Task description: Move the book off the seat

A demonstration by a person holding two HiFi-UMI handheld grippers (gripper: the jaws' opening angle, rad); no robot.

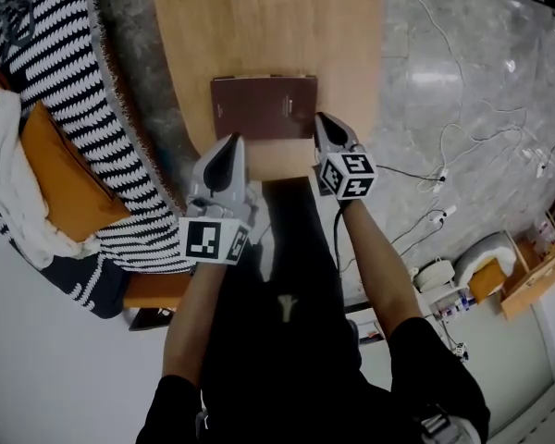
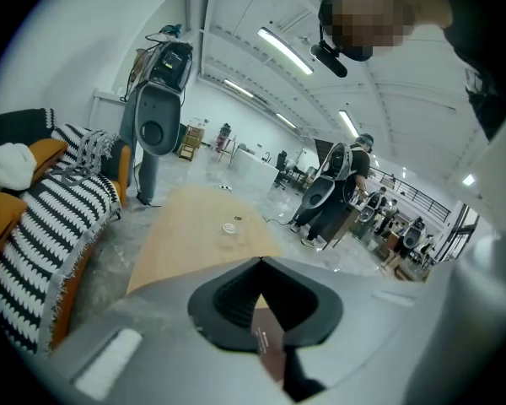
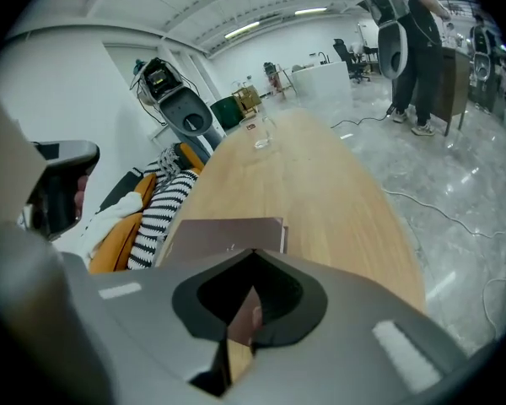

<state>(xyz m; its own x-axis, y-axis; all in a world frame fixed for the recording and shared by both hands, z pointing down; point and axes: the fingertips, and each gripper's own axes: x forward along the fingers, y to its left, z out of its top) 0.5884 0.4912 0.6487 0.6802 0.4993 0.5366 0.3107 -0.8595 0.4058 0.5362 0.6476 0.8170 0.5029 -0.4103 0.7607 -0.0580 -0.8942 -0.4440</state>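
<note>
Nearest you, your forearms (image 1: 187,322) carry both grippers toward 12 o'clock. Left gripper (image 1: 232,142): a grey wedge with its jaws pressed together, tip at the near edge of the book (image 1: 264,106). Right gripper (image 1: 319,118): jaws likewise pressed together, at the book's near right corner; whether they nip the cover cannot be told. The book is a flat maroon rectangle with a matte cover. It lies square on the pale wood-grain table (image 1: 259,17), well apart from the sofa (image 1: 157,290) at 9 o'clock, with its striped woven throw (image 1: 69,81) and orange cushion (image 1: 60,178). Step, as judged: the book is off the seat and set down. Next, you would free any pinch and draw back toward 6 o'clock without dragging the smooth cover.
</note>
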